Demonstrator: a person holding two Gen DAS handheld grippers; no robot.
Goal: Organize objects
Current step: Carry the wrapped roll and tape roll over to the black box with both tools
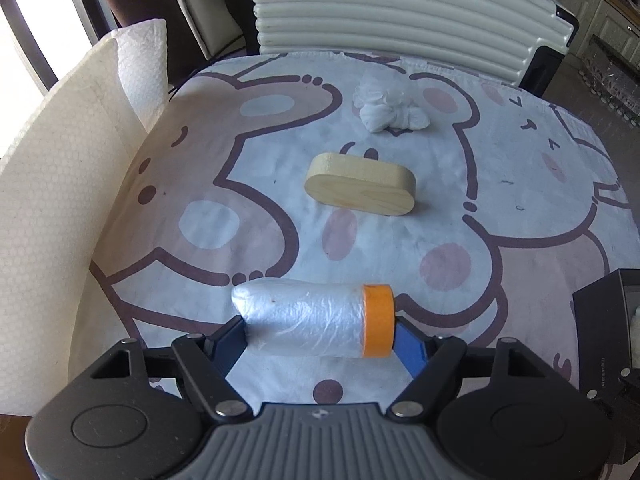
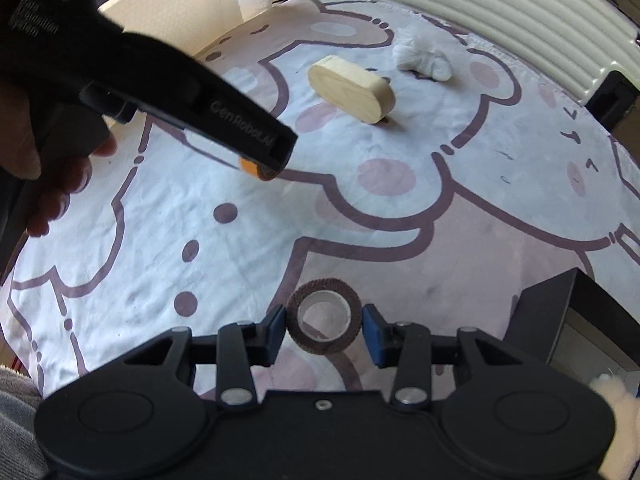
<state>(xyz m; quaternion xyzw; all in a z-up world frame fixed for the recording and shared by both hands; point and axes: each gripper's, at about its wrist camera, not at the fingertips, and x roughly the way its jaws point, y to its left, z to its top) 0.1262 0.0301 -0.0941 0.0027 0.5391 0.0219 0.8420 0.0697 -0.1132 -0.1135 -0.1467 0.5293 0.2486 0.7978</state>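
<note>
On the left, the left claw [image 1: 320, 330] clenches a roll of clear plastic film with an orange tape end [image 1: 316, 318], one blue pad on each end, the roll lying crosswise at six o'clock in the left wrist view. Beyond it, near the centre of the cartoon-printed surface [image 1: 520, 184], an oval wooden block [image 1: 360, 186] stands on its edge, and at twelve o'clock from the block lies a crumpled white cloth [image 1: 388, 106], well apart. A black box [image 1: 600, 320] sits at three o'clock. The right claw [image 2: 324, 330] grips a brown ring of tape [image 2: 324, 322] between its pads, at six o'clock in the right wrist view.
</note>
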